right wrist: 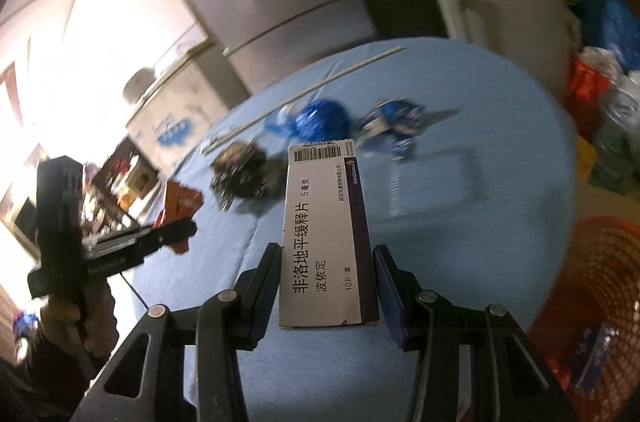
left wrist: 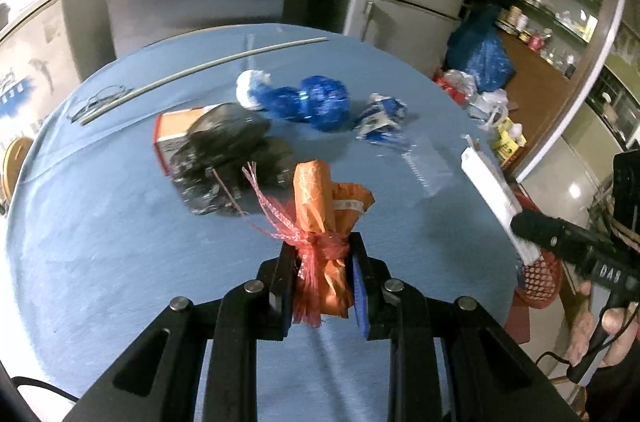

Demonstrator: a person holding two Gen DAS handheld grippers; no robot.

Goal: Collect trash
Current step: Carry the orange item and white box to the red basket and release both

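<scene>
My left gripper [left wrist: 323,254] is shut on an orange wrapper bundle [left wrist: 320,198] tied in red netting, held above the blue table [left wrist: 120,262]. My right gripper [right wrist: 326,254] is shut on a white medicine box [right wrist: 324,230] with a barcode and dark side stripe, also lifted over the table [right wrist: 500,222]. The right gripper with that white box [left wrist: 488,182] shows at the right edge of the left wrist view. On the table lie a crumpled black bag [left wrist: 228,142] over an orange box [left wrist: 176,126], a blue foil wrapper [left wrist: 312,100], a blue-white wrapper [left wrist: 380,116] and a clear plastic piece [left wrist: 428,166].
A red mesh basket [right wrist: 592,298] sits beside the table at the right, with a dark item inside. A thin white rod [left wrist: 200,68] lies across the far table. Fridges stand behind; bags and clutter [left wrist: 480,70] pile on the floor at the right. A hand [left wrist: 600,334] holds the right gripper.
</scene>
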